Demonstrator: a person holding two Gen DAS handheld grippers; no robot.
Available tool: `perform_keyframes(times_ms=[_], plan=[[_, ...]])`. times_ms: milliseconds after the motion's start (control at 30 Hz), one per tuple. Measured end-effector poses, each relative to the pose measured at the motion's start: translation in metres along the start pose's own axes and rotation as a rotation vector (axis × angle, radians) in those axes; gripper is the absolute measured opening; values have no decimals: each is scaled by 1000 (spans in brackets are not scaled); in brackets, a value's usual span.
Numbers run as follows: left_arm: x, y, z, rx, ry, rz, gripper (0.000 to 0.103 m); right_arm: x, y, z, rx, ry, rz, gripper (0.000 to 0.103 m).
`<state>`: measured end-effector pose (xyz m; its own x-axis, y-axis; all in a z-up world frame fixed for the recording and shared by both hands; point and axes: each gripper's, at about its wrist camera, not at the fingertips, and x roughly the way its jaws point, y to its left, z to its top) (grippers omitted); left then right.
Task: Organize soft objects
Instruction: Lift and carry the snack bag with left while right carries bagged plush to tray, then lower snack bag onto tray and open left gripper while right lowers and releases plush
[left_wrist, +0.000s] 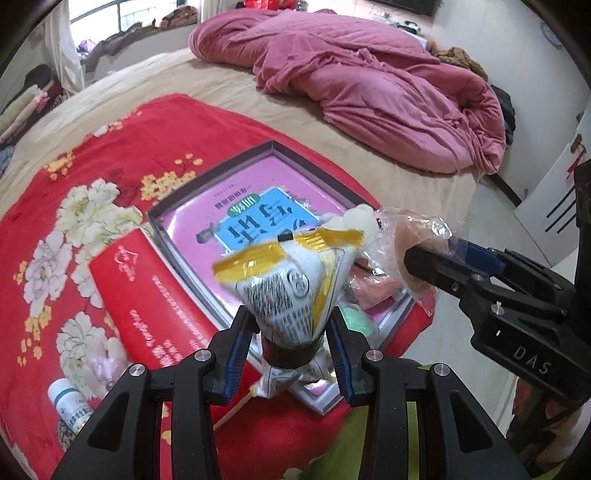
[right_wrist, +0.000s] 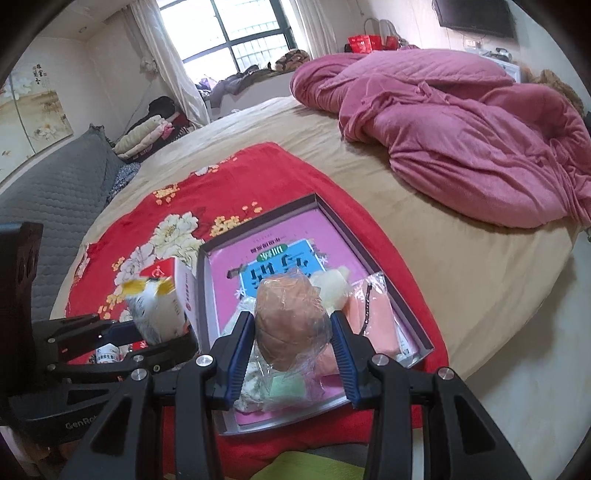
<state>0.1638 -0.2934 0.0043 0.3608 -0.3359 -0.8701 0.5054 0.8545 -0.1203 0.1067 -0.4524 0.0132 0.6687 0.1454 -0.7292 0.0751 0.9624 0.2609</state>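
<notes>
My left gripper (left_wrist: 291, 332) is clamped on a white-yellow packet (left_wrist: 291, 280); my right gripper (right_wrist: 291, 336) squeezes a brown soft thing in clear plastic (right_wrist: 291, 317), both over the tray (right_wrist: 413, 328). The slippery plastic could slide out and fall beside it.

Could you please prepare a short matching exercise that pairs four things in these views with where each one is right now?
Things:
1. white and yellow packet
2. brown item in clear wrap
3. pink quilt
4. peach cloth

Places:
A. lying inside the shallow box
B. bunched on the bed's far side
C. held in the left gripper
D. held in the right gripper

Pairs: 1-C, 2-D, 3-B, 4-A
</notes>
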Motion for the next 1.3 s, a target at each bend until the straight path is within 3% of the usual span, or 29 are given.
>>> perform_keyframes(times_ms=[533,1300], plan=[[67,2,16,-3,84,-6,42,38,-19,-9,26,73,-4,43],[85,12,30,-28,74,-13,41,73,-14,-12,-19,88,-9,44]])
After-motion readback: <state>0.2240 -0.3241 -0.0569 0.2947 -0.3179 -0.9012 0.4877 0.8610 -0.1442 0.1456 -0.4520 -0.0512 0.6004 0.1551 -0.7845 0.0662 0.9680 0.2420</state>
